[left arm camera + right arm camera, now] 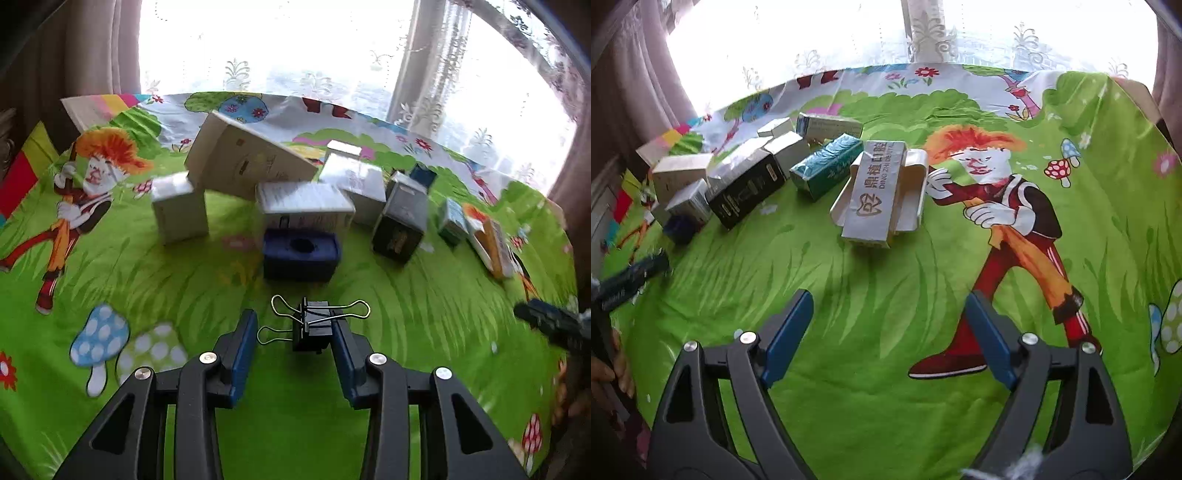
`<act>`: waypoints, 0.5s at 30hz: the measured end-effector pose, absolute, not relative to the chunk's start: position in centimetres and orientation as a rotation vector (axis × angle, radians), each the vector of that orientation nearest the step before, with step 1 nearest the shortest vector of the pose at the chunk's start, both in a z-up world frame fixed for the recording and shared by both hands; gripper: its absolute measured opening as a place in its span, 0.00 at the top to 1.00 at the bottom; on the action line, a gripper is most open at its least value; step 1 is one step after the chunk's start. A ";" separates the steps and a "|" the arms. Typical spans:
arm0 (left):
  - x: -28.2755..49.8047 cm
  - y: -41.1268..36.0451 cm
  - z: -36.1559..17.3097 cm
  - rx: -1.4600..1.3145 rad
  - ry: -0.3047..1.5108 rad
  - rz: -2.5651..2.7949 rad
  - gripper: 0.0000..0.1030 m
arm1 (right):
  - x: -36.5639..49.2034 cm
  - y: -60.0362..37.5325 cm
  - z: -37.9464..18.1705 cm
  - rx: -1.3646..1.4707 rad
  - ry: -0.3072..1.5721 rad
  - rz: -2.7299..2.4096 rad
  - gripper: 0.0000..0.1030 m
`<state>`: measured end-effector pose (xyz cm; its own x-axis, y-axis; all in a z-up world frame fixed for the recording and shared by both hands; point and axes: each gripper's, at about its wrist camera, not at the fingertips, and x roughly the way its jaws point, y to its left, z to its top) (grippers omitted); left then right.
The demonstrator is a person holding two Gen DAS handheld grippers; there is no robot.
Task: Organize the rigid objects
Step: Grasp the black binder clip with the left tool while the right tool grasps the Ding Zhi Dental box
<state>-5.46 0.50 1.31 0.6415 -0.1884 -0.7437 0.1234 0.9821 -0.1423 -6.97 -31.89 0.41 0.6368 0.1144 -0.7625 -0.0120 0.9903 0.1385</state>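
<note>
While the left claw (292, 322) stands partly open over the cloth-covered desk (388, 369), a black binder clip (312, 326) sits between its blue pads: it touches the right pad, and a clear gap separates it from the left one, so nothing is gripped yet. To take it well, I judge the claw should centre on the clip's black body and not on the wire handles, which splay toward the left pad, then close squarely so the clip does not twist out.

The right claw (890, 306) is wide open and empty above bare green cloth.

Just beyond the clip stands a dark blue box (301, 254), and behind it a crowd of white boxes (304, 205), some leaning on each other, reaches toward the far edge under the window. Any forward push would probably knock these over.

Ahead of the right claw, a silver box (873, 195) lies across a white tray (912, 192), with a teal box (827, 164) and a black box (746, 192) to its left. The near side and the right side of the desk offer the most free room.
</note>
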 end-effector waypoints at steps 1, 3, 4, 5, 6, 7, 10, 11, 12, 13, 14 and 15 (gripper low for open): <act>-5.8 0.8 1.3 -0.101 0.858 -0.187 0.60 | -6.9 -32.0 0.5 0.134 0.878 0.075 0.14; -6.3 1.3 1.1 -0.136 0.851 -0.188 0.60 | -6.3 -32.0 0.5 0.129 0.887 0.064 0.11; -6.6 1.4 1.1 -0.145 0.844 -0.187 0.60 | -5.6 -31.9 0.5 0.121 0.893 0.052 0.09; -6.9 1.4 1.1 -0.141 0.836 -0.181 0.60 | -4.8 -31.9 0.4 0.114 0.897 0.044 0.07; -7.2 1.1 1.0 -0.122 0.828 -0.175 0.60 | -3.7 -31.6 0.4 0.103 0.903 0.032 0.07; -7.4 0.8 0.9 -0.094 0.820 -0.171 0.60 | -2.8 -31.3 0.3 0.093 0.911 0.021 0.07; -7.3 0.7 0.8 -0.090 0.817 -0.176 0.60 | -0.6 -30.9 0.5 0.138 0.939 0.035 0.07; -7.2 1.0 0.9 -0.105 0.818 -0.182 0.60 | -0.4 -31.1 0.7 0.172 0.939 0.027 0.07; -7.2 1.2 0.8 -0.114 0.818 -0.186 0.60 | -0.7 -31.4 1.2 0.215 0.920 -0.001 0.07; -7.1 1.2 0.8 -0.115 0.818 -0.185 0.60 | -1.3 -31.6 1.8 0.239 0.880 -0.022 0.07; -7.2 1.1 0.7 -0.107 0.817 -0.181 0.60 | -2.1 -31.6 2.4 0.246 0.830 -0.030 0.07; -7.2 0.9 0.7 -0.094 0.816 -0.175 0.60 | -3.0 -31.3 3.2 0.232 0.777 -0.026 0.07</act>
